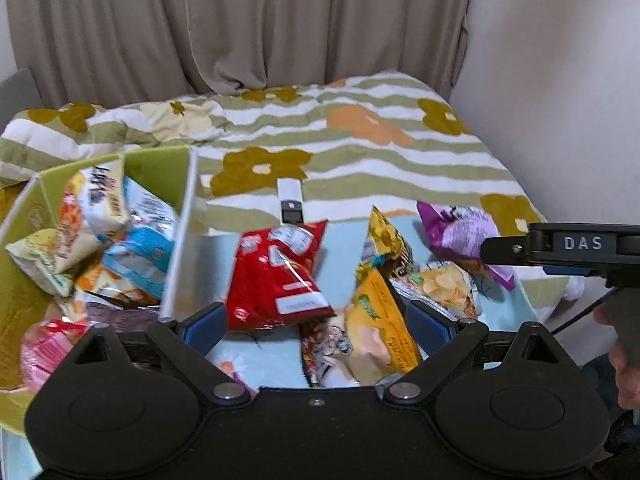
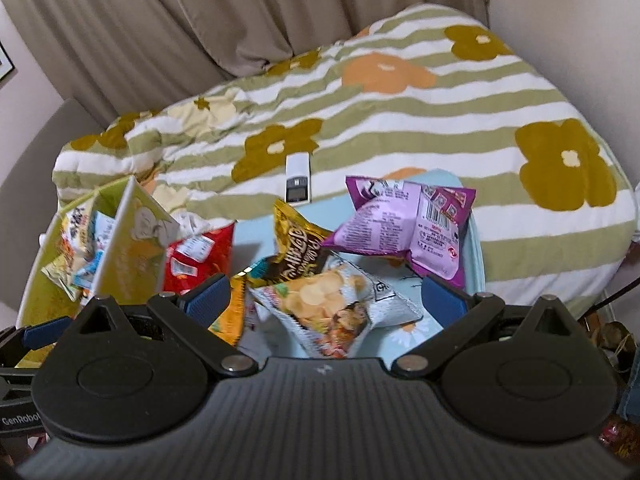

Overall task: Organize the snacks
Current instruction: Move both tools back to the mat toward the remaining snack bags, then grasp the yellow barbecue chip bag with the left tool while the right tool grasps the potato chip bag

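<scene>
A green box with several snack bags inside stands at the left; it also shows in the right wrist view. Loose bags lie on a light blue mat: a red bag, an orange-yellow bag, a gold bag, a white chips bag and a purple bag. My left gripper is open and empty above the red and orange-yellow bags. My right gripper is open and empty over the white chips bag.
A white remote lies on the striped flowered blanket just beyond the mat. A beige curtain hangs behind the bed, with a wall at the right. The right gripper's body shows in the left wrist view.
</scene>
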Tool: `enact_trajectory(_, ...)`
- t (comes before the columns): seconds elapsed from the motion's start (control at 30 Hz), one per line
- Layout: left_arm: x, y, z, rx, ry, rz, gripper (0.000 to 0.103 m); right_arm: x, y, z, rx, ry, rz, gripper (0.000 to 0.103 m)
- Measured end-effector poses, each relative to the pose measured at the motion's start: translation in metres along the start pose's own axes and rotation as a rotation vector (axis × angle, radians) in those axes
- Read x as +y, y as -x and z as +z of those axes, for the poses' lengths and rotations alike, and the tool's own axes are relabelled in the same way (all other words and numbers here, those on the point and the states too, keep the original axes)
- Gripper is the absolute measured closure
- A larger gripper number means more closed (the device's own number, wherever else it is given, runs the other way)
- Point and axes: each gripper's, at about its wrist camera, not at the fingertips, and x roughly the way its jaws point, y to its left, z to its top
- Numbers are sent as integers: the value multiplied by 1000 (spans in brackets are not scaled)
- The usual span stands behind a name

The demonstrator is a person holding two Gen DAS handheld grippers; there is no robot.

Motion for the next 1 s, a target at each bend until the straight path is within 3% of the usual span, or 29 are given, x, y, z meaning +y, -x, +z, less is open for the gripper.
enact_trajectory(0.17, -15, -27, -1, 51, -30, -6, 5, -9, -22, 3, 46, 46, 29, 0)
enact_trajectory(0.43, -39, -79, -13, 154, -84, -11, 5, -12, -57, 5, 114, 191, 143, 0)
enact_trajectory(0.57, -41, -96, -20, 177, -79, -9, 7, -17, -76, 6, 184, 184, 175, 0)
enact_trajectory(0.63, -41, -102, -21, 186, -76, -2, 11, -17, -81, 5, 198, 196, 181, 0)
enact_trajectory(0.7, -40, -107, -23, 197, -70, -2, 22, -16, -85, 4, 199, 225, 184, 0)
enact_trajectory(1.0, -36, -105, -27, 196, -65, -10, 29, -2, -99, 1, 210, 411, 219, 0)
